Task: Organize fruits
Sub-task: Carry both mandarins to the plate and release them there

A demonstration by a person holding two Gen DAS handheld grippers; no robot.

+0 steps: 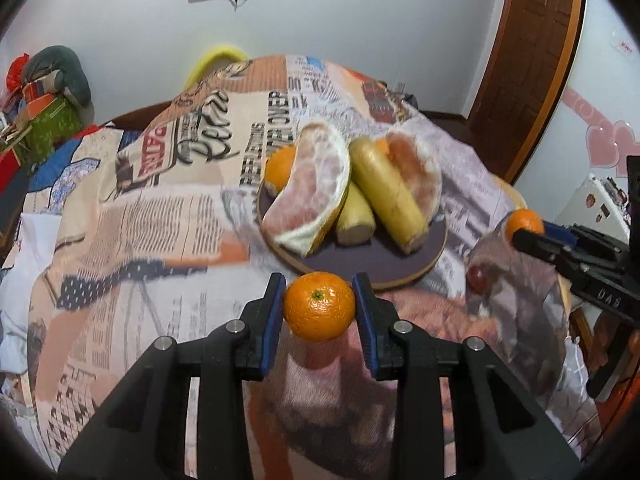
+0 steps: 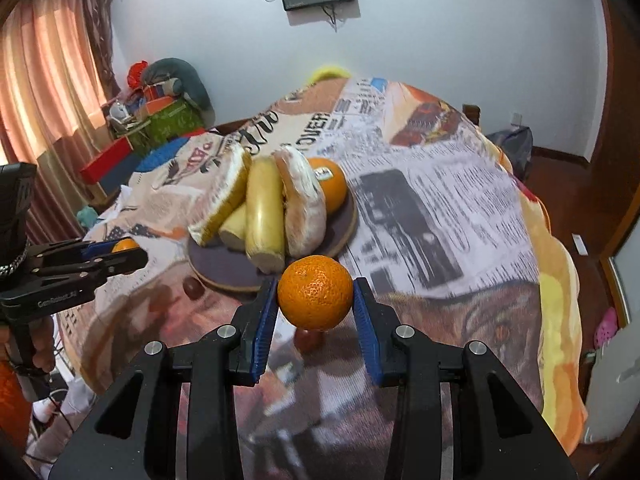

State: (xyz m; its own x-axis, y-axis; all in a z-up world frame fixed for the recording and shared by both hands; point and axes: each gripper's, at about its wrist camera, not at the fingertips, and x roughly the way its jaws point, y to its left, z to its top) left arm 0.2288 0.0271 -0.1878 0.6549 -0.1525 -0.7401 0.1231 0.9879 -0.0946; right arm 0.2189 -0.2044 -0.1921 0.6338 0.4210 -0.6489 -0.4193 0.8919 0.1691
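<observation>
My left gripper (image 1: 319,285) is shut on a small mandarin (image 1: 319,308), held just above the cloth in front of a dark round plate (image 1: 372,261). The plate carries two peeled pomelo wedges (image 1: 312,196), yellow banana-like pieces (image 1: 386,192) and an orange (image 1: 280,166). My right gripper (image 2: 316,286) is shut on a second mandarin (image 2: 315,294), also lifted off the cloth near the plate (image 2: 224,269). In the other hand's view, each gripper shows at the side, gripping its mandarin: the right gripper (image 1: 520,236) and the left gripper (image 2: 132,258).
A newspaper-print cloth (image 1: 168,216) covers the table. A small dark-red fruit (image 1: 476,276) lies on it right of the plate, and another red fruit (image 2: 308,340) lies under the right mandarin. Boxes and cushions (image 2: 160,100) are stacked at the far left by a curtain.
</observation>
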